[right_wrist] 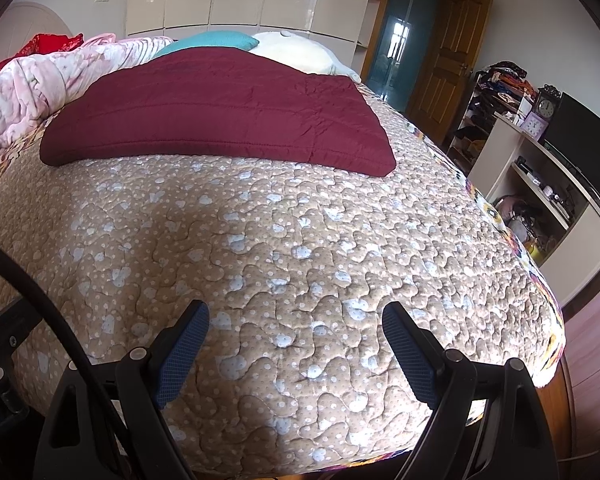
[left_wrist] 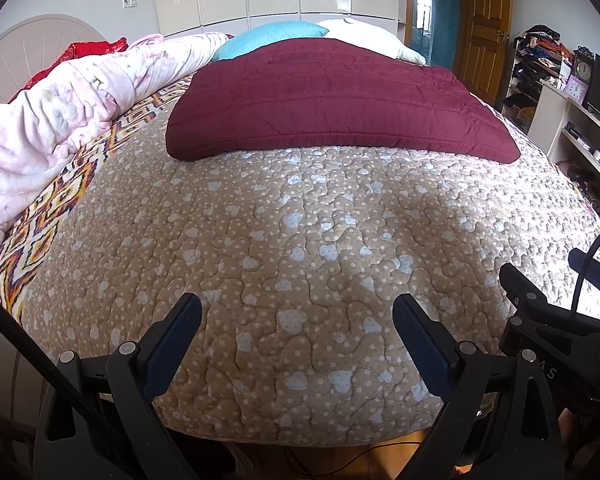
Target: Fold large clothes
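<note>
**Red coat looks folded, tongs empty**

Left view: left tongs [left_wrist: 296, 322] wide open, holding nothing. Red coat [left_wrist: 332, 100] at 12 o'clock on the bed [left_wrist: 300, 260], flat, neat.

Right view: right tongs [right_wrist: 296, 330] open, empty. Coat well apart at 11 o'clock. Probably done.

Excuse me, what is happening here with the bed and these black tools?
A person holds two grippers over the near end of a bed covered by a beige quilt. The left gripper and the right gripper are both open and hold nothing. A dark red quilted garment lies flat farther up the bed, untouched. A pink blanket is bunched along one side.
</note>
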`<state>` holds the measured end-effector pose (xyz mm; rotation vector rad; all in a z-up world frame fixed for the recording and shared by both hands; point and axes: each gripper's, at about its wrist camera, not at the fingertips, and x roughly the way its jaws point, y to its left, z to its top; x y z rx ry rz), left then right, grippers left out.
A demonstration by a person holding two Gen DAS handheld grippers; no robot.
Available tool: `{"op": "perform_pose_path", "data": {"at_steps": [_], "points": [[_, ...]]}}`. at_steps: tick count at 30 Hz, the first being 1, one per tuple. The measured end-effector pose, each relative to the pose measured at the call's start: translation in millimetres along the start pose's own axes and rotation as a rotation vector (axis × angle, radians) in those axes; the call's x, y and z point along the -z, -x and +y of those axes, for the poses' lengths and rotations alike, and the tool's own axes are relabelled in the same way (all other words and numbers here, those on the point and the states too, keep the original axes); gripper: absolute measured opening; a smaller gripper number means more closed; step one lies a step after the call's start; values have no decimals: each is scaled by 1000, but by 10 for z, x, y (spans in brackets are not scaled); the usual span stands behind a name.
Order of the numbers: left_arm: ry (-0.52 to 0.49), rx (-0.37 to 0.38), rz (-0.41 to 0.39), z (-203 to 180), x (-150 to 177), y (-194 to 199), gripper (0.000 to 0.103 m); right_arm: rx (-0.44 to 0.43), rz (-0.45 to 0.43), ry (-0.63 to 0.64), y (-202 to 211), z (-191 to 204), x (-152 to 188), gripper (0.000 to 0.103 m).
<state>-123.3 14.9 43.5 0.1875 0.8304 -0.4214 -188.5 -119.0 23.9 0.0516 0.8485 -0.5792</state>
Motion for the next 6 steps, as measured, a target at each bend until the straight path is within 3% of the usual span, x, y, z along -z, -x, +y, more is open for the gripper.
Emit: {"op": "perform_pose_path", "data": {"at_steps": [6], "points": [[29, -17, 13, 62, 24, -54, 96, -1, 5, 4, -9, 1, 9, 91]]}}
